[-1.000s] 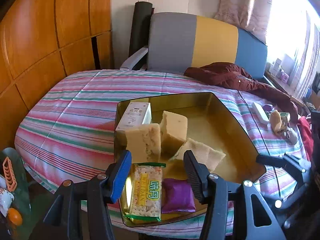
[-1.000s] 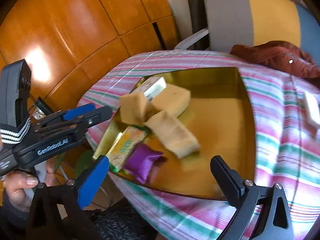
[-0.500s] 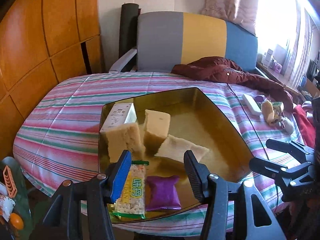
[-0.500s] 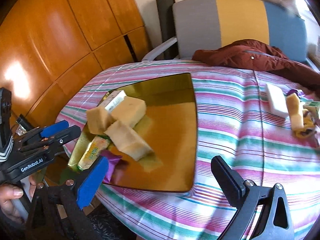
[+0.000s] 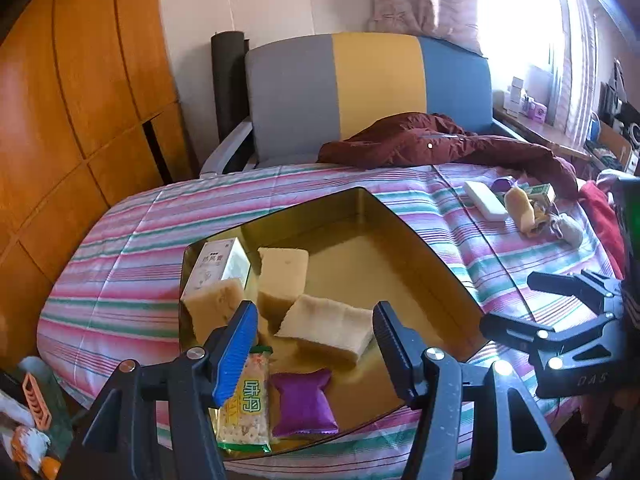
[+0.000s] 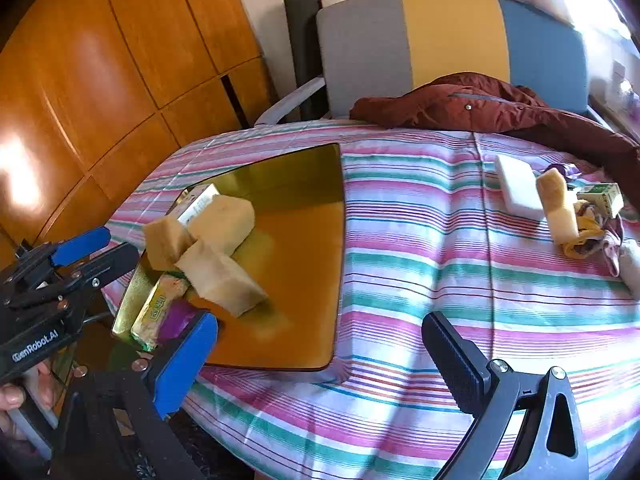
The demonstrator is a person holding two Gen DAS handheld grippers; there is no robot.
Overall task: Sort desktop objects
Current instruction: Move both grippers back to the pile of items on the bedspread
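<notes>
1. Both grippers are pulling back from the gold tray (image 5: 432, 264); the view is widening compared with a second ago.
2. Left gripper (image 5: 316, 344) is open, holding nothing; right gripper (image 6: 320, 364) is also open and empty.
3. Sponges (image 5: 326, 330), cracker pack (image 5: 246, 408), purple pouch (image 5: 302, 402) and white box (image 5: 218, 266) are sitting at the tray's near-left corner.
4. Leftover pile (image 6: 560, 208) is waiting at the tablecloth's far-right edge, likely the next target.

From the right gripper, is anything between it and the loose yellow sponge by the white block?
Nothing visible blocks it. Only bare striped cloth lies between the open right gripper and the yellow sponge, which leans against the white block.
</notes>
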